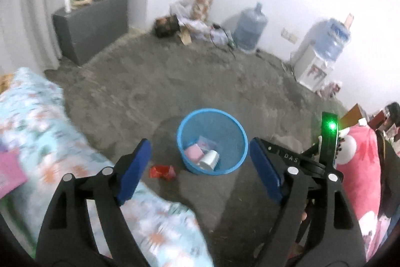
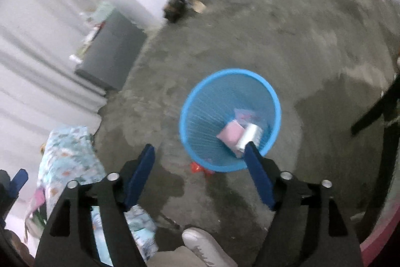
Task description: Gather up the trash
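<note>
- Since both jaws are spread with nothing between them, the next pickup looks like the red wrapper (image 1: 162,171) on the floor; I'd come down low over it and pinch the crumpled middle.
- Left hand-held gripper (image 1: 200,168): wide open, empty. Wrapper lies just past its left finger, beside the floral bedding (image 1: 37,121).
- Blue mesh wastebasket (image 1: 238,128) sits just right of the wrapper, between the fingers in that view, with a pink packet (image 1: 193,151) and a white cup (image 1: 209,159) inside.
- Right hand-held gripper (image 2: 200,174): also spread and empty, hovering over the basket's near rim; wrapper peeks out underneath it.
</note>
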Available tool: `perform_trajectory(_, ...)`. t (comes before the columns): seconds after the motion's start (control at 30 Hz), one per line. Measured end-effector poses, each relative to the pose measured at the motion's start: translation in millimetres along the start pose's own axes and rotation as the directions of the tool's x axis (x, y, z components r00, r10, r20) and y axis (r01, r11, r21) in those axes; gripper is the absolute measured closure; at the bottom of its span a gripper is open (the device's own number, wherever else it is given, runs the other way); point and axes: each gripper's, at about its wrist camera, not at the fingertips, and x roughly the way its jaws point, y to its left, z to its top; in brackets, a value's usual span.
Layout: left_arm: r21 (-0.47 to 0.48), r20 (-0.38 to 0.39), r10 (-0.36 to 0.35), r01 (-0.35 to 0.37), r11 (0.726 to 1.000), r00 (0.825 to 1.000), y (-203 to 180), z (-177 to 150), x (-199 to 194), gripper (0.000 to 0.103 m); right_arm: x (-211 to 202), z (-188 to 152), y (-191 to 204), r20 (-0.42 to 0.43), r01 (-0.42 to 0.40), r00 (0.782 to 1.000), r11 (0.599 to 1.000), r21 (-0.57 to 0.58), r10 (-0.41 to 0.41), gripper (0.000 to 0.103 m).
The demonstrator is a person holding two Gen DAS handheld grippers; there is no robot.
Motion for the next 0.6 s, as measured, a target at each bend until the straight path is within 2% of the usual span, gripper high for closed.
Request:
perform_trajectory(0.1, -0.022, 0.049, 0.010, -0.009, 1.000, 0.999, 15.4, -12.1, -44.3, 0.022, -12.5, -3.3, 23.4, 0.017, -0.023, 1.000, 0.996, -0.089, 0.024, 0.021)
perform_trajectory(0.27, -0.092, 0.084, 0.046, -0.038, 0.995, 0.995, 49.5, -46.3, -111.3, 0.020, 5.9, -22.6, 28.6, -0.099, -0.117, 0.989, 0.988, -0.103, 0.107, 0.021)
perform_trajectory(0.4, -0.142, 0.102, 0.077, -0.062, 0.988, 0.992, 78.3, -74.0, -146.1, 0.020, 54.2, -43.0, 19.8, -0.238, -0.112, 0.966, 0.993, -0.037, 0.100, 0.021)
perform_trajectory(0.5, -0.170, 0.133, 0.103, -0.079, 0.982, 0.986, 95.2, -92.5, -164.9, 0.020, 108.9, -66.7, 8.8, -0.350, -0.064, 0.935, 0.998, -0.007, 0.058, 0.021)
perform_trajectory(0.6, -0.182, 0.150, 0.137, -0.109, 0.977, 0.979, 110.0, -105.0, -179.1, 0.020, 154.8, -94.5, 3.3, -0.427, -0.026, 0.904, 0.999, 0.022, 0.033, 0.021)
